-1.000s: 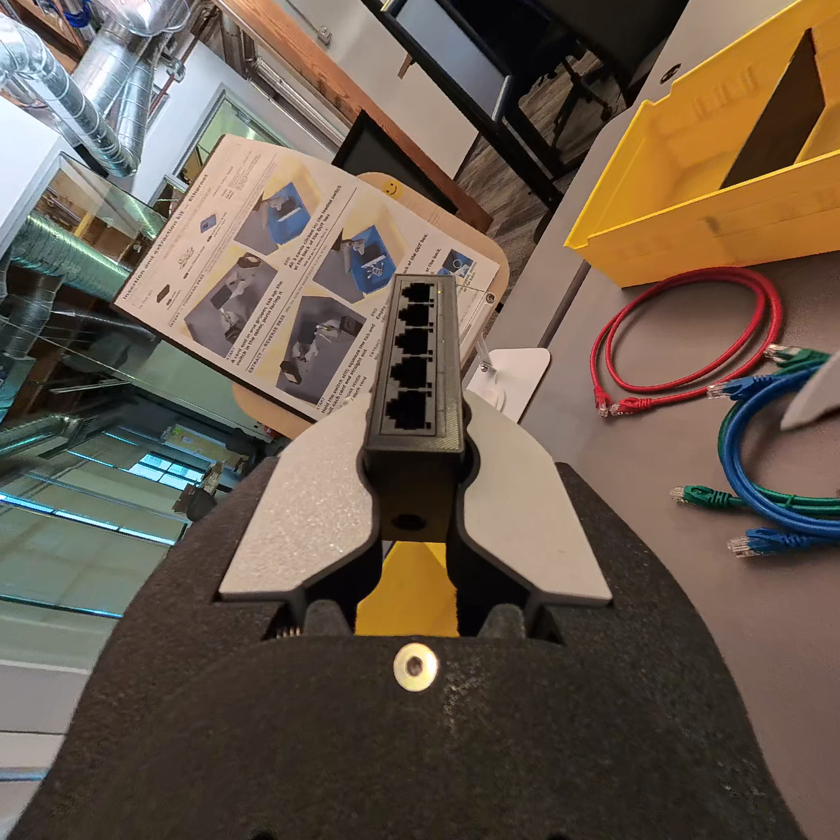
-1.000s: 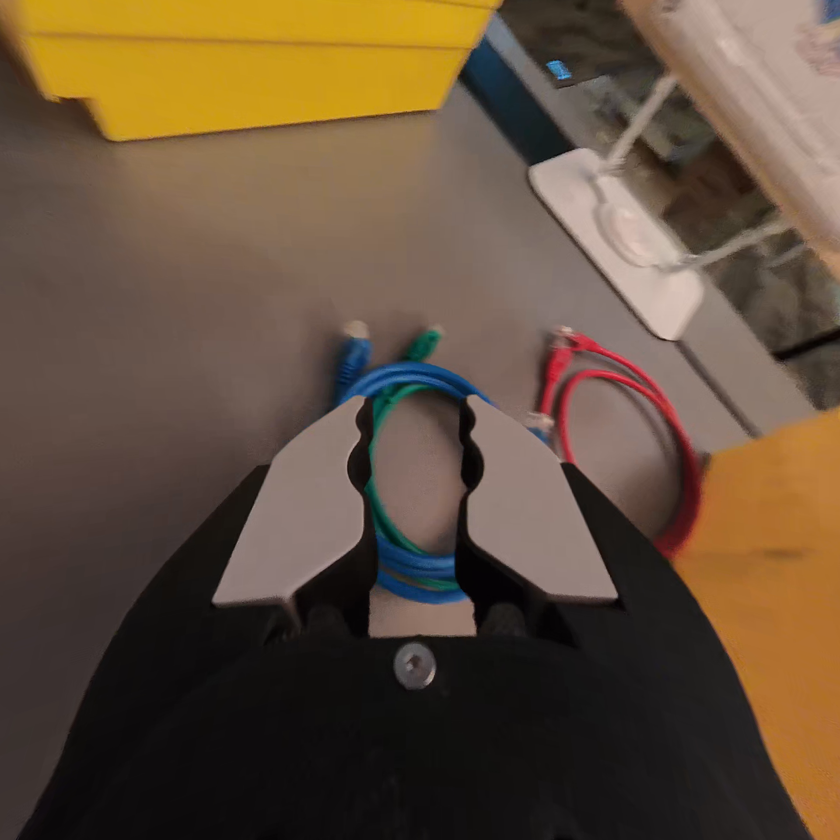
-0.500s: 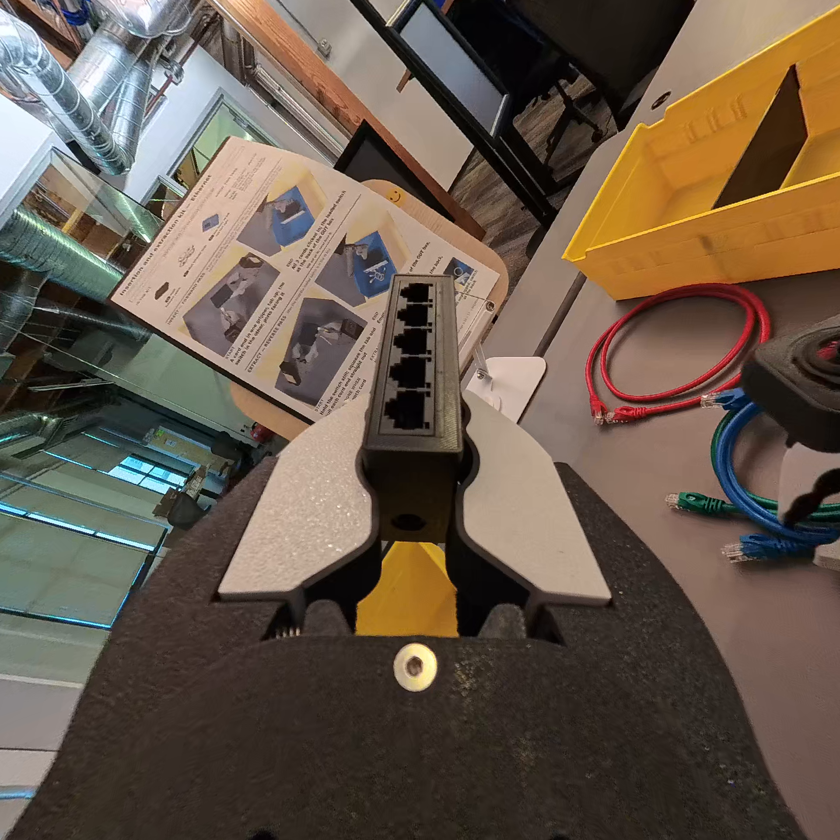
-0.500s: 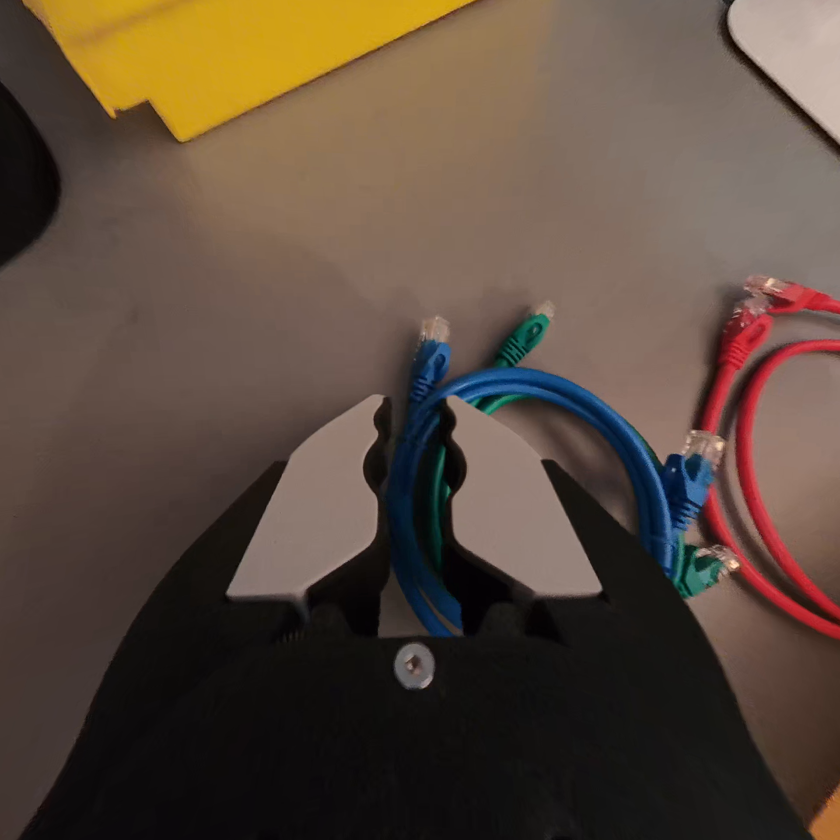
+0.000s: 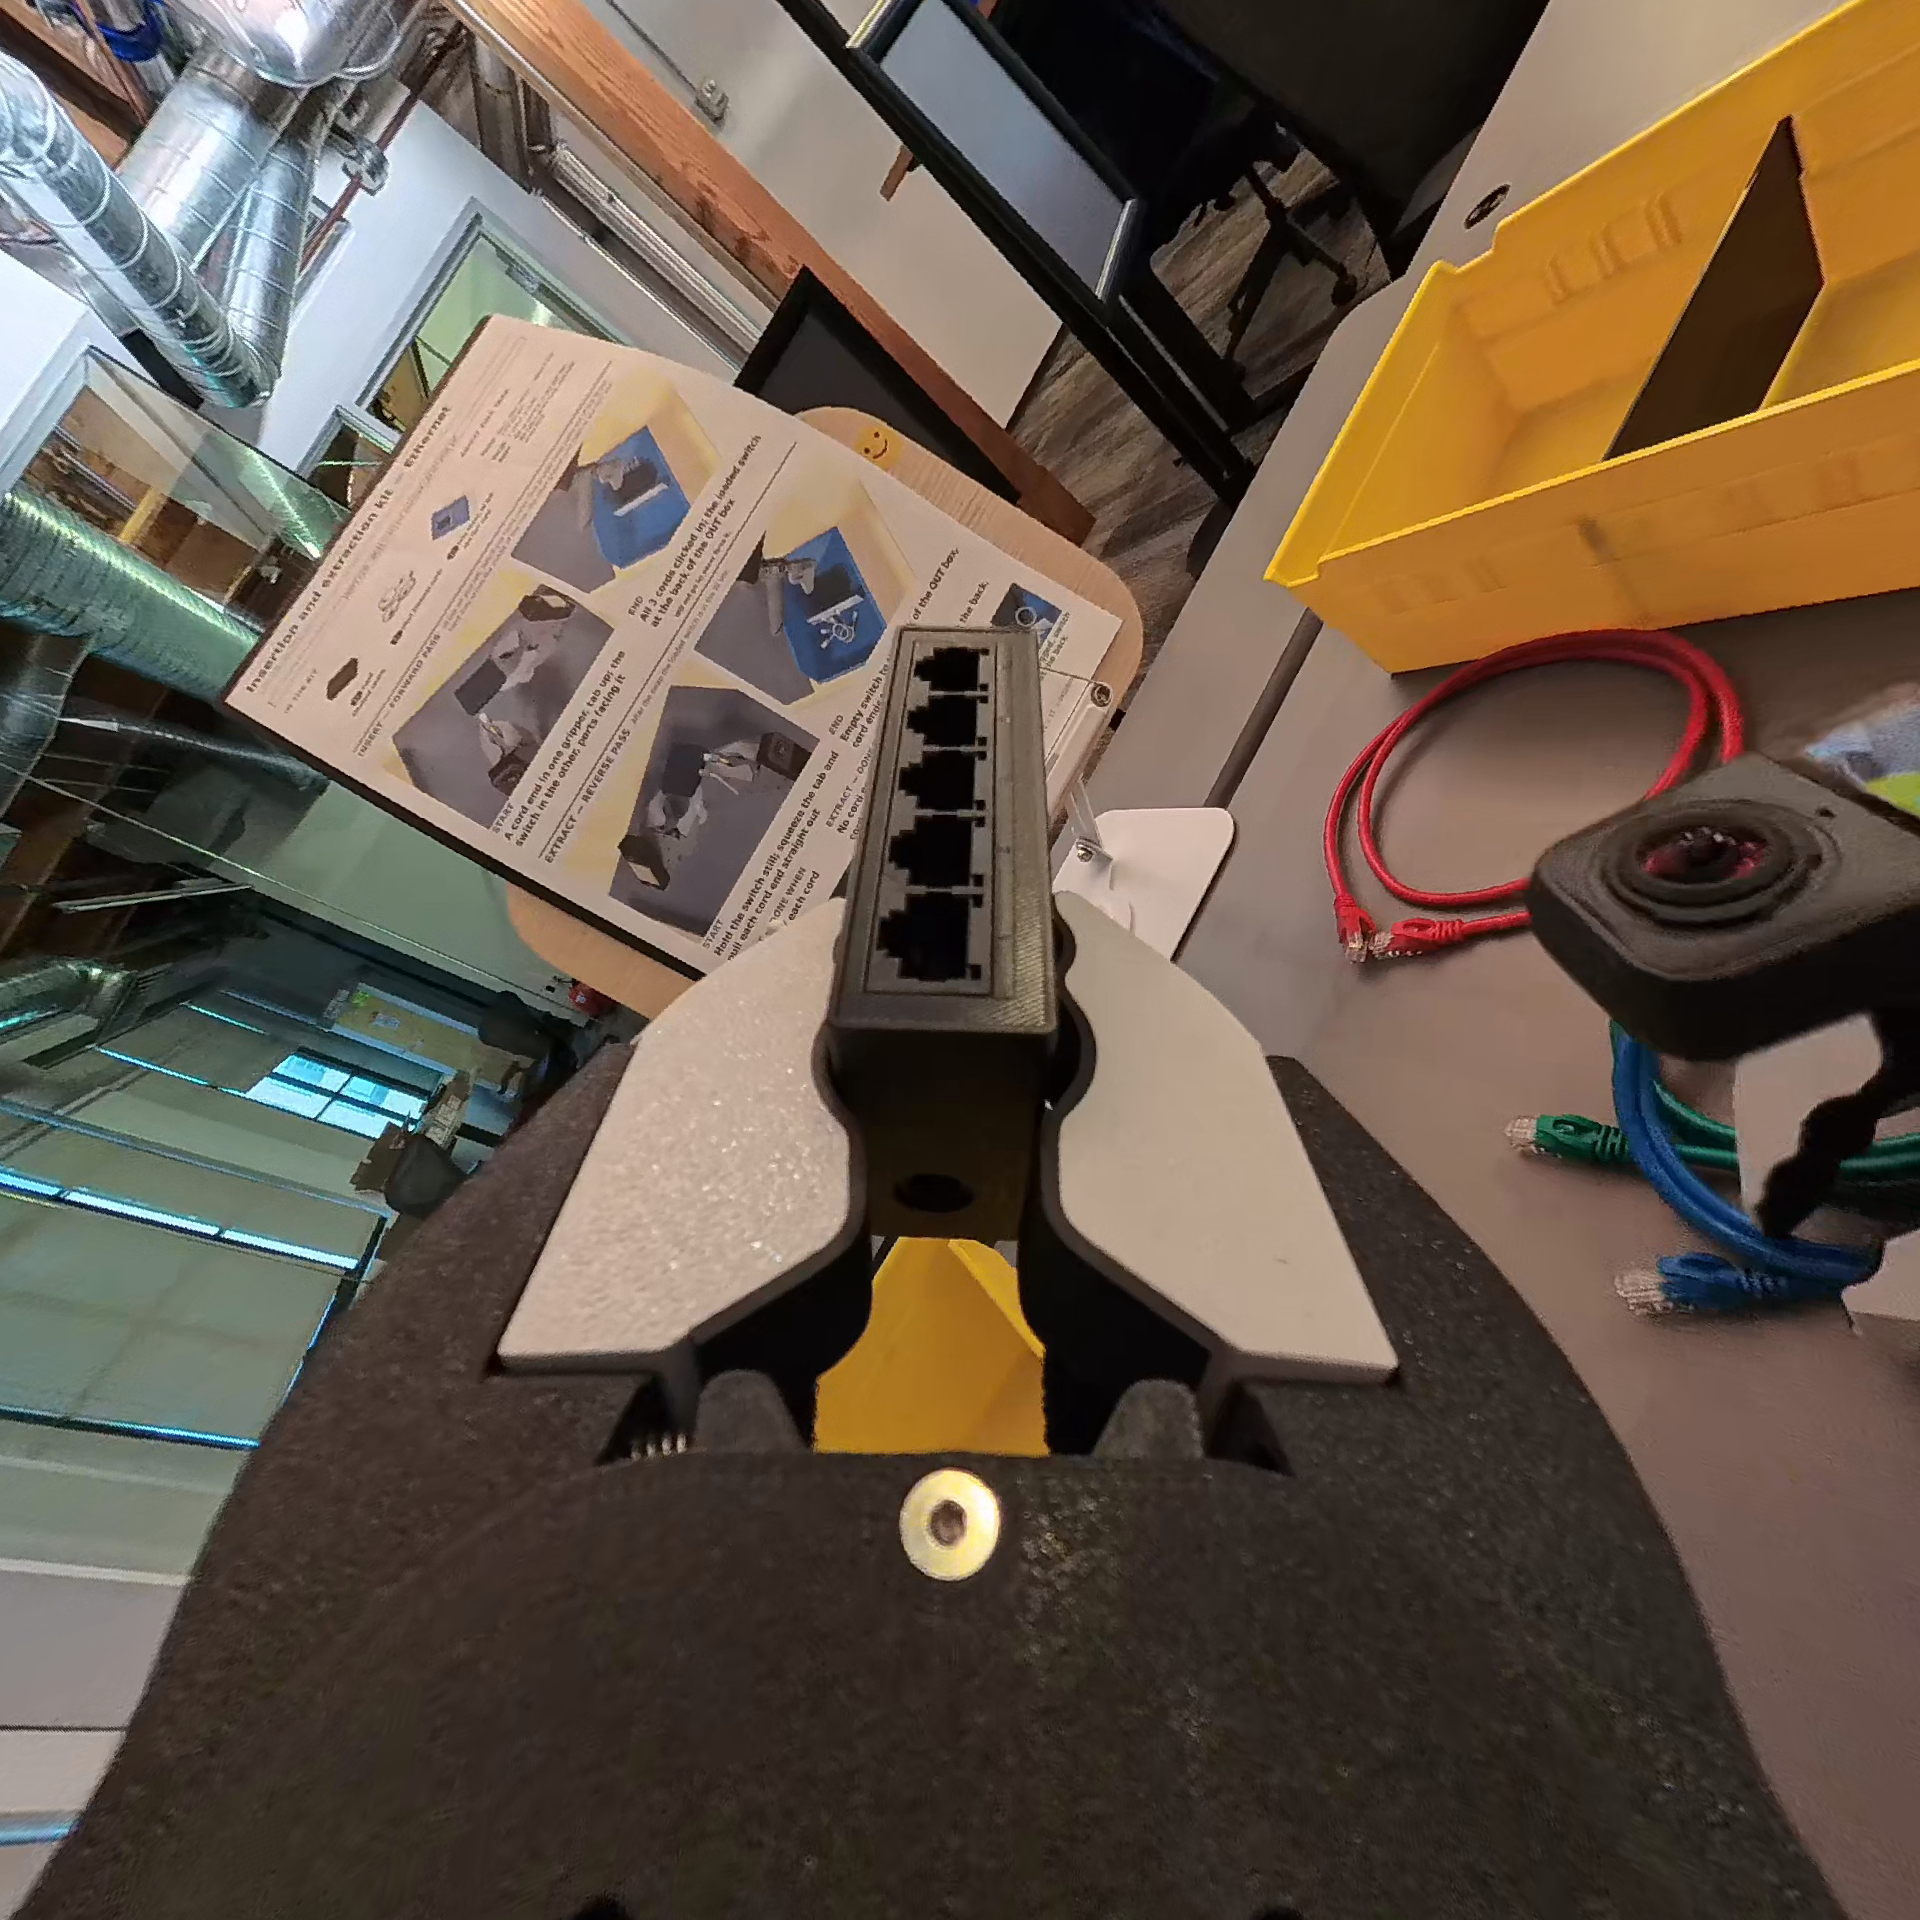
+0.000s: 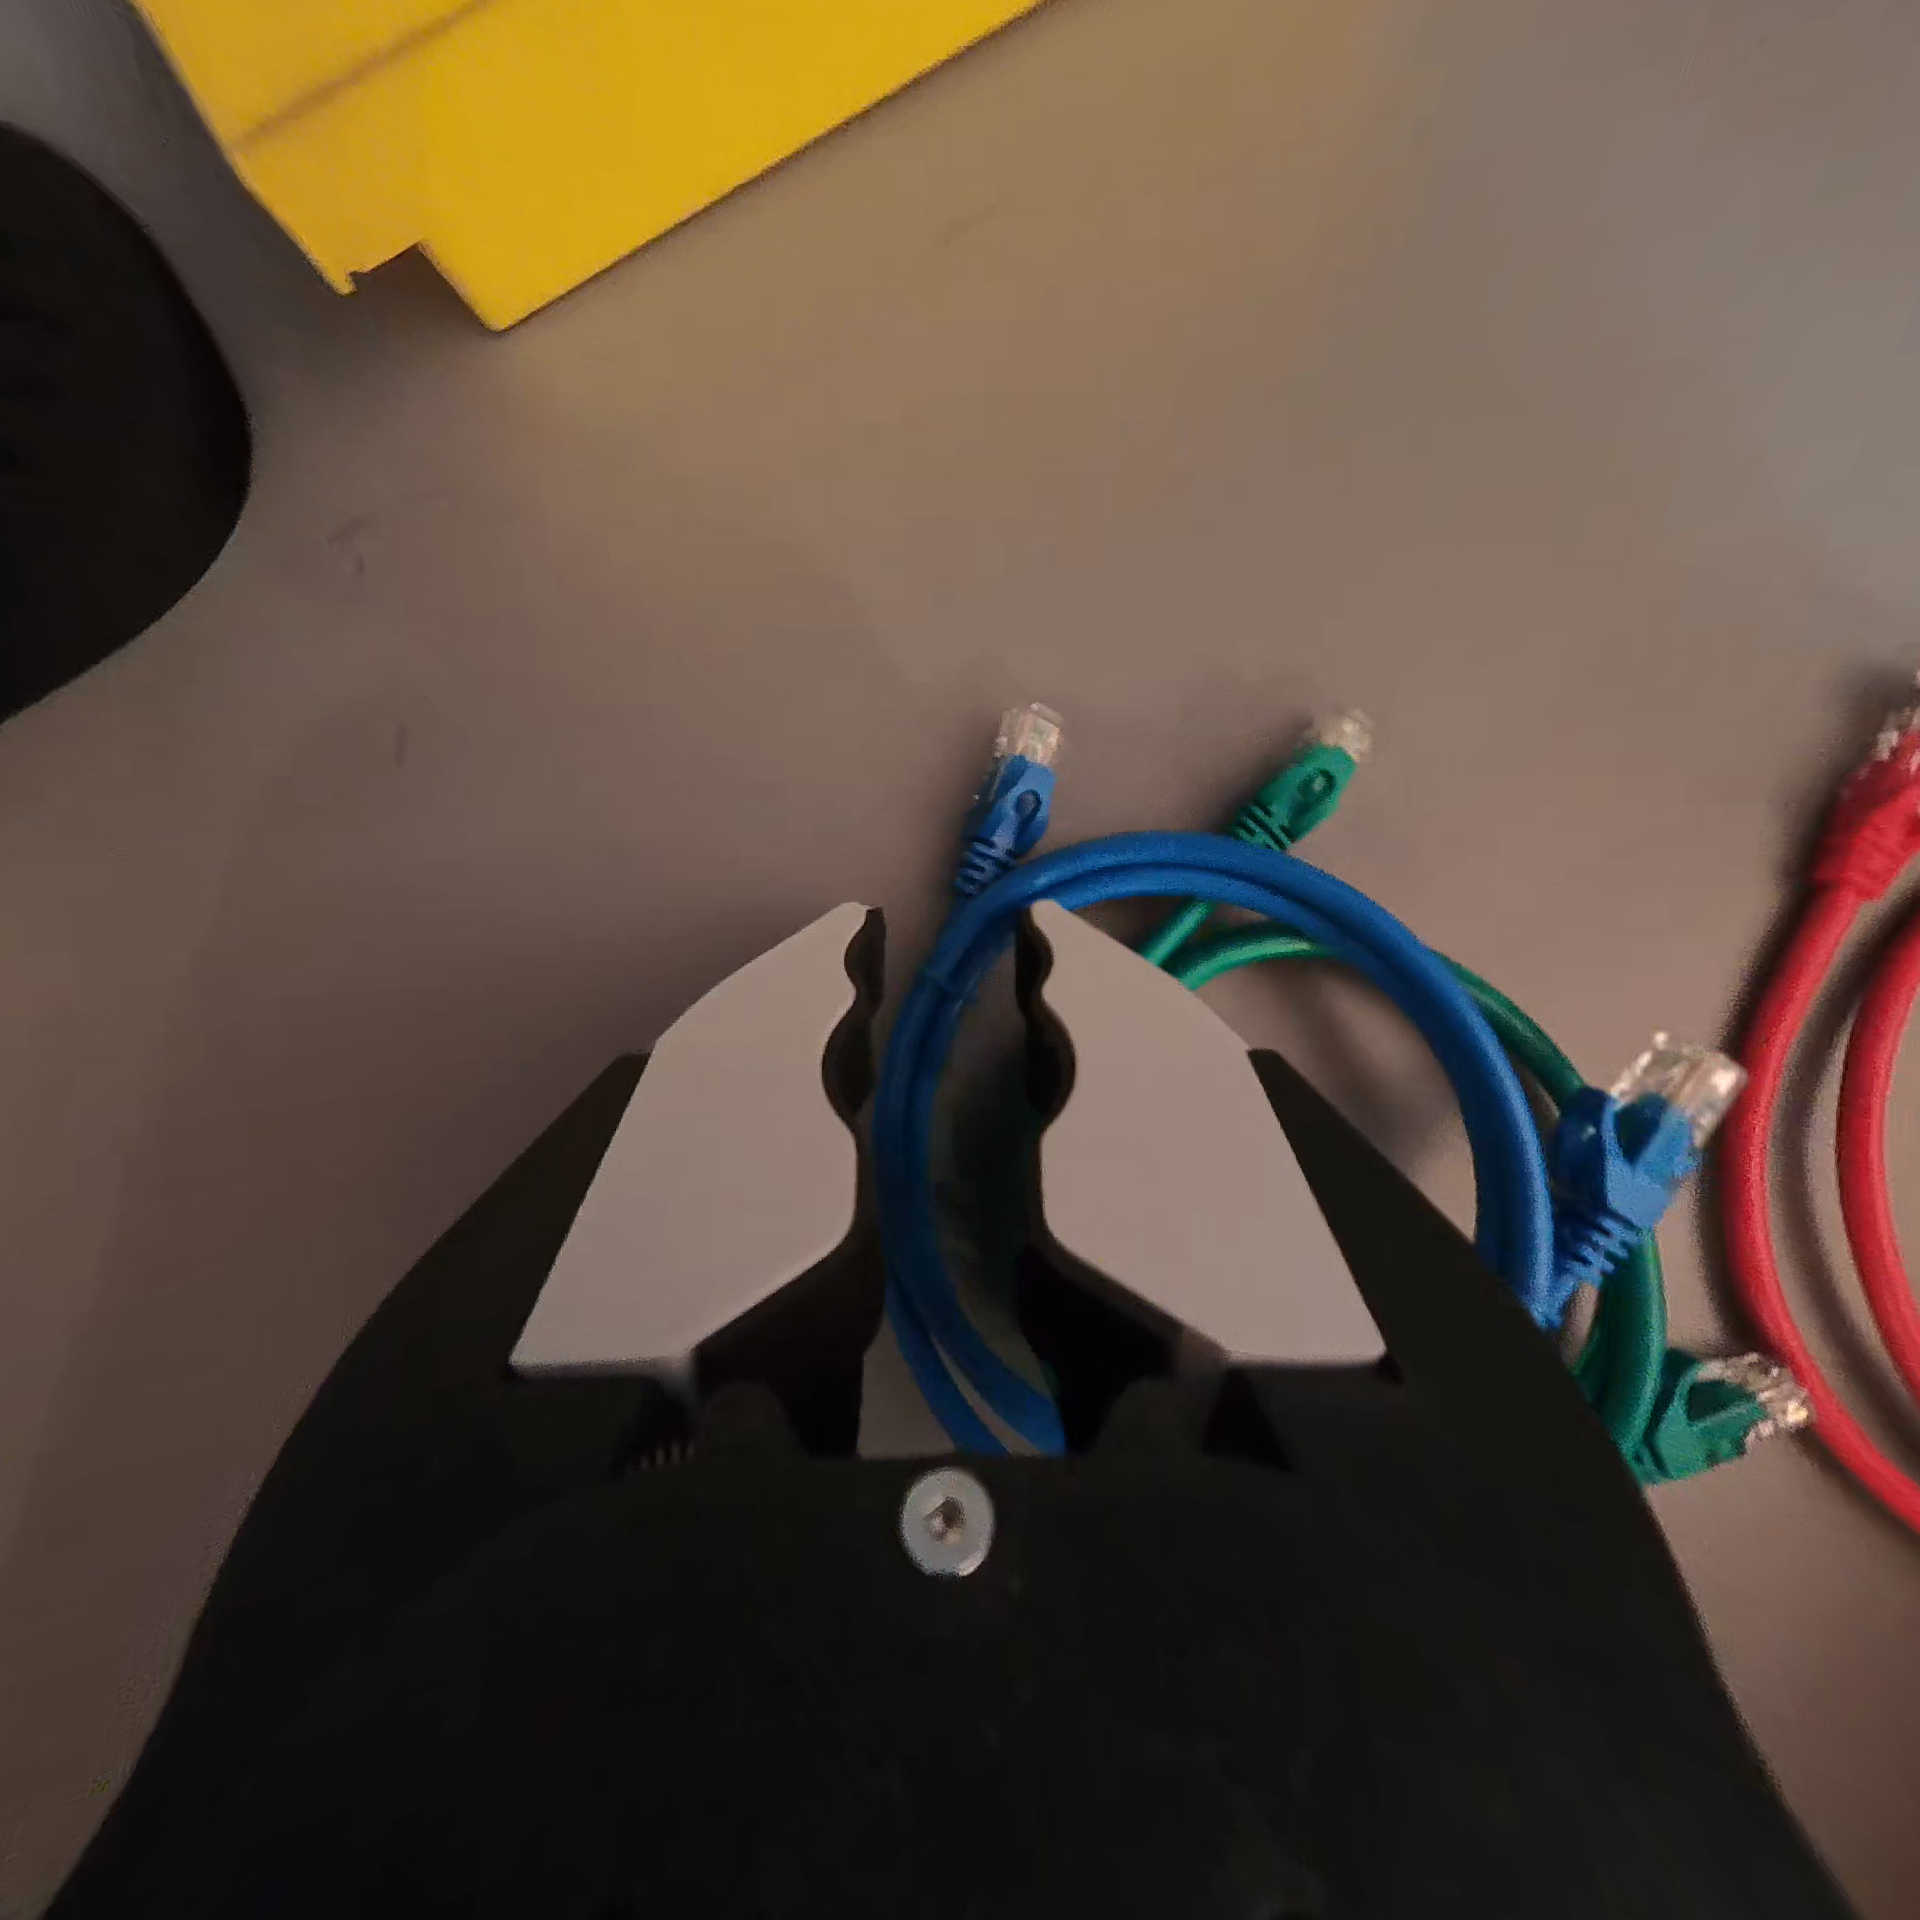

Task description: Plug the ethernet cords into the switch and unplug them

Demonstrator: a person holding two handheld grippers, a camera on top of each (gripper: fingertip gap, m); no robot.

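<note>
My left gripper (image 5: 945, 935) is shut on a black ethernet switch (image 5: 951, 810) and holds it up off the table, its row of empty ports facing the camera. My right gripper (image 6: 951, 914) is down on the grey table, its fingers closed around the loop of a coiled blue cord (image 6: 1299, 883). A green cord (image 6: 1288, 779) lies under the blue one, partly hidden. A coiled red cord (image 6: 1766, 1143) lies apart on the right. All plugs are loose. The left wrist view shows the blue cord (image 5: 1683, 1184), the green cord (image 5: 1579, 1138) and the red cord (image 5: 1538, 675).
A yellow bin (image 5: 1558, 561) stands at the far side of the table, also in the right wrist view (image 6: 582, 156). A printed instruction sheet (image 5: 623, 644) stands on a white-based holder (image 5: 1153, 862) at the table edge. A black rounded body (image 6: 94, 436) sits at the left. The left gripper's tips are roughly 25 cm from the right gripper's. The black rounded body (image 6: 94, 436) is about 20 cm from my right fingertips.
My right gripper came down over the blue cord loop and its fingers narrowed around it. The left gripper kept holding the switch nearly still.
</note>
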